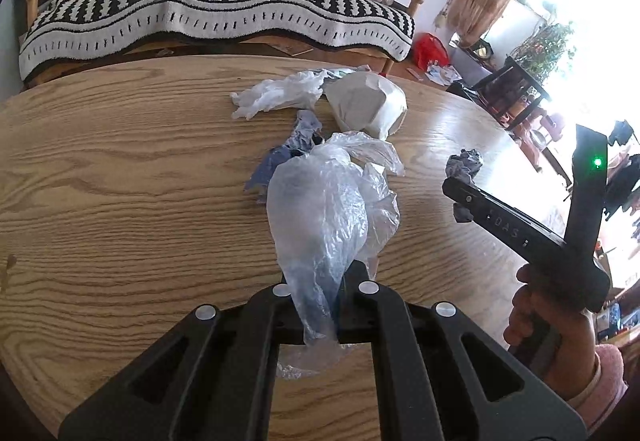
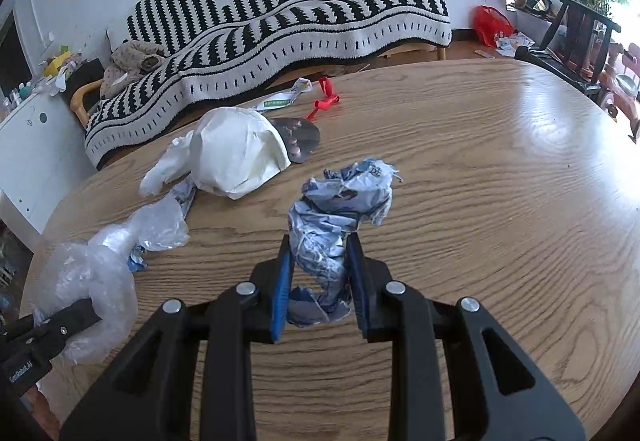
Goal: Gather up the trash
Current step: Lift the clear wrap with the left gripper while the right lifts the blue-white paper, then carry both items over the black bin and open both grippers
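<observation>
Left gripper (image 1: 320, 293) clamped on a clear bag (image 1: 320, 217); the plastic is pinched between the fingers and balloons up and forward of the tips, a loose tail hanging below over the table (image 1: 120, 181). Right gripper (image 2: 320, 273) closed on a paper wad (image 2: 340, 209) — crumpled, blue-and-white print — squeezed between the blue pads (image 2: 282, 289), its bulk standing above the tips and a torn end drooping beneath. Both held just over the wood; contact with the surface cannot be told. Loose trash farther out: a white paper bundle (image 1: 366, 107), a white plastic bag (image 1: 276, 95) touching its left side, and a blue scrap (image 1: 288, 153) lying partly under the clear bag. Left view shows the right gripper from the side, off to the right, wad poking past its tip, with the person's hand (image 1: 540, 317) on the handle. Right view shows the left gripper low at the left edge with the clear bag wrapped about its fingers. Only the right view shows what sits behind the bundle: a dark round card (image 2: 300, 137) tucked under it, a red ribbon (image 2: 326, 101) and a white label strip (image 2: 284, 99) near the far table edge. Striped sofa (image 2: 280, 29) beyond the table in both.
</observation>
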Action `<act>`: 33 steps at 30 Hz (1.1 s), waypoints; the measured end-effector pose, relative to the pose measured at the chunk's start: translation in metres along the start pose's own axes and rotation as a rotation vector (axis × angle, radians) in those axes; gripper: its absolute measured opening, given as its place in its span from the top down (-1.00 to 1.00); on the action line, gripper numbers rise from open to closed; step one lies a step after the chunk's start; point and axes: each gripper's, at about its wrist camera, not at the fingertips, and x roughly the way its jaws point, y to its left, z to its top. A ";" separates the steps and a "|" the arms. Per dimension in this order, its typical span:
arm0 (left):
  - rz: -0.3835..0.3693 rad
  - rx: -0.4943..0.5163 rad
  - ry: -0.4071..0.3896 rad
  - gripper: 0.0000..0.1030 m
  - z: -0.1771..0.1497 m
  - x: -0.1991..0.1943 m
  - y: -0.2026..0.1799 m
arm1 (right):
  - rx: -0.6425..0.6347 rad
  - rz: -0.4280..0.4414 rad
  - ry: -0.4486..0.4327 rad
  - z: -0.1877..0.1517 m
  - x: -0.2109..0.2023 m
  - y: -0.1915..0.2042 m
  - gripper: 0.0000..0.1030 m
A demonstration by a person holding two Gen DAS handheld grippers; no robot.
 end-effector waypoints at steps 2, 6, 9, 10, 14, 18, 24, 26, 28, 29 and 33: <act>0.000 0.002 0.002 0.95 0.000 0.001 -0.001 | 0.003 -0.003 -0.004 -0.001 0.000 0.000 0.49; 0.001 0.001 0.002 0.95 0.000 0.000 -0.001 | 0.003 -0.006 -0.005 -0.001 0.000 0.000 0.49; 0.001 0.000 0.002 0.95 0.000 0.000 -0.001 | 0.000 -0.007 -0.004 -0.002 0.000 0.001 0.49; 0.001 0.000 0.002 0.95 0.000 0.000 -0.001 | -0.001 -0.008 -0.004 -0.002 0.000 0.002 0.49; 0.001 0.001 0.003 0.95 0.000 0.001 -0.001 | -0.002 -0.007 0.000 -0.003 0.001 0.003 0.49; 0.001 0.004 0.006 0.95 0.000 0.000 -0.001 | -0.006 -0.007 0.001 -0.002 0.001 0.003 0.49; 0.002 0.009 0.011 0.95 0.000 0.000 -0.001 | -0.005 -0.012 0.002 -0.001 0.001 0.002 0.49; 0.006 0.009 0.010 0.95 0.000 0.000 -0.001 | -0.005 -0.013 0.002 -0.001 0.001 0.002 0.49; 0.010 0.010 0.012 0.95 0.000 0.000 -0.002 | -0.009 -0.011 0.000 -0.001 -0.001 0.005 0.49; 0.009 0.009 0.012 0.95 0.001 -0.001 -0.002 | -0.011 -0.009 -0.003 0.000 -0.003 0.006 0.49; 0.006 0.018 -0.009 0.95 0.001 -0.011 -0.008 | -0.002 -0.001 -0.021 0.002 -0.014 0.009 0.49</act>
